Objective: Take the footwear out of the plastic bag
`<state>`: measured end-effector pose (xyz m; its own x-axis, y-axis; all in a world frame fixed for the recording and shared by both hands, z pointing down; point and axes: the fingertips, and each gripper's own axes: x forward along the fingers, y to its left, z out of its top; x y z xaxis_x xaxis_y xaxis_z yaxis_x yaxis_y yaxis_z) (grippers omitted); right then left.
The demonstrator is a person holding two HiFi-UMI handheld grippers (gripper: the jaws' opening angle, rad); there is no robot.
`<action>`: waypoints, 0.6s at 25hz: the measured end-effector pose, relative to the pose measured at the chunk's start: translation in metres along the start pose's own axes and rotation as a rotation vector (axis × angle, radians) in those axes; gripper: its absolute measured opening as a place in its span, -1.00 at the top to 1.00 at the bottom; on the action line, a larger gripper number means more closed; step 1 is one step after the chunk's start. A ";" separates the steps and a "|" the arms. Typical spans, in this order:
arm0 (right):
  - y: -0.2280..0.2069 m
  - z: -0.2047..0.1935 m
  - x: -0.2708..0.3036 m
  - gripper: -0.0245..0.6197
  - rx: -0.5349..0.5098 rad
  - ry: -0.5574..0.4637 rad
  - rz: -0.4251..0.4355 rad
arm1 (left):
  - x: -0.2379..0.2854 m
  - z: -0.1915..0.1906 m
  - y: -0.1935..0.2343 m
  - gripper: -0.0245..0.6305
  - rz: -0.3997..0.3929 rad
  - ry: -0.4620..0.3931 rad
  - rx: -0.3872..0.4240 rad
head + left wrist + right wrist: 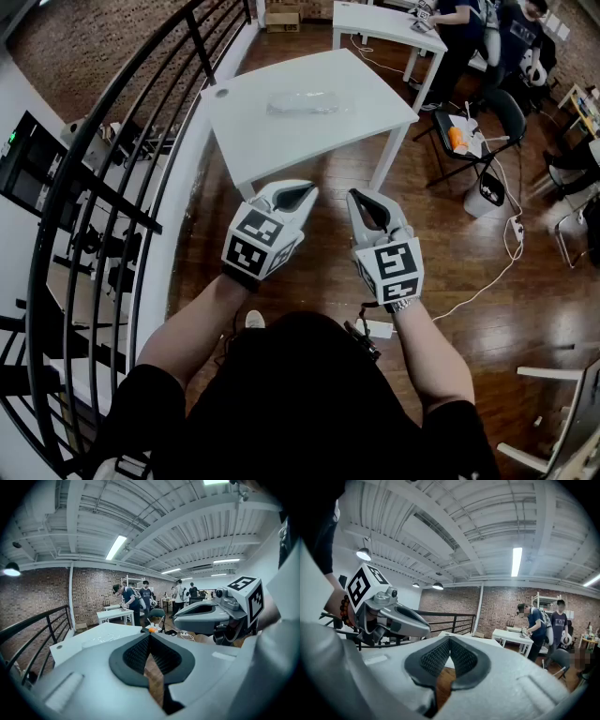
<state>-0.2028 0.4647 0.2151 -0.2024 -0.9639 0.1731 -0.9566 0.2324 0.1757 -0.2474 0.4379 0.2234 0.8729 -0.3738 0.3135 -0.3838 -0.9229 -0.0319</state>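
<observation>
My left hand-held gripper [296, 195] hangs in the air short of the tabletop [262, 131]. Its jaws are pressed together on nothing, and only the wooden floor [441, 244] shows through the gap behind the pads. Ahead, near the middle of the tabletop, lies the plastic bag [302, 102], clear and crinkled. Something pale inside it I take for the footwear [311, 101], too small to make out.

I judge the bundle light and the film limp and slippery, so a pinch on loose plastic would lift only the wrapper. I would rather pin the closed end with one gripper, reach in at the mouth with the other, and take the shoe by a firm edge such as the heel or collar.

My right hand-held gripper [367, 202], just beside the left, is likewise closed tight and empty.
</observation>
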 end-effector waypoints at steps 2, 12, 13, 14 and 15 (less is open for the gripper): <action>-0.009 -0.005 -0.008 0.95 0.000 0.001 0.005 | 0.007 0.001 -0.009 0.88 0.007 0.003 -0.002; -0.043 -0.027 -0.013 0.95 0.028 0.014 0.016 | 0.040 -0.004 -0.019 0.88 0.012 0.039 -0.012; -0.046 -0.029 -0.010 0.95 0.031 0.018 0.013 | 0.043 -0.005 -0.017 0.88 0.010 0.041 -0.014; -0.050 -0.031 -0.006 0.95 0.033 0.021 0.009 | 0.048 -0.006 -0.013 0.88 0.009 0.042 -0.014; -0.054 -0.033 -0.003 0.95 0.034 0.024 0.006 | 0.052 -0.007 -0.010 0.88 0.007 0.042 -0.016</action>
<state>-0.1434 0.4588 0.2370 -0.2035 -0.9590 0.1974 -0.9620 0.2334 0.1420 -0.2001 0.4279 0.2462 0.8569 -0.3755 0.3531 -0.3945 -0.9187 -0.0196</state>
